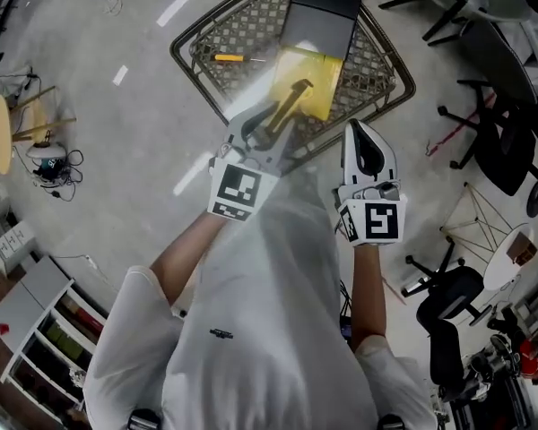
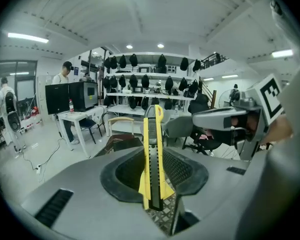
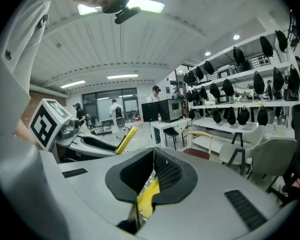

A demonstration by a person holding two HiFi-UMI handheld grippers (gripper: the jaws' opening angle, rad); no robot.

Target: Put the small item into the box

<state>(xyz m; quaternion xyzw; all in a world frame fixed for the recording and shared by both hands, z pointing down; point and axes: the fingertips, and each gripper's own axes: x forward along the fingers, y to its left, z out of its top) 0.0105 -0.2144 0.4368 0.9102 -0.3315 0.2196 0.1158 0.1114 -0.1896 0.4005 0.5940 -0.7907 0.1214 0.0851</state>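
Observation:
A yellow-and-black utility knife (image 1: 290,99) is clamped in my left gripper (image 1: 267,131), which is shut on it. In the left gripper view the knife (image 2: 152,154) stands upright between the jaws of the left gripper (image 2: 153,181). It hangs over the open yellow box (image 1: 311,86), whose black lid (image 1: 319,14) lies behind it on the wire-mesh table (image 1: 222,27). My right gripper (image 1: 365,141) is just right of the box, shut with nothing in it; in its own view the right gripper (image 3: 152,170) has its jaws pressed together. The knife (image 3: 126,139) shows to its left.
A small orange tool (image 1: 229,57) lies on the mesh, left of the box. Black office chairs (image 1: 498,128) stand to the right, a white shelf unit (image 1: 38,325) at the lower left, and cables (image 1: 52,168) on the floor to the left.

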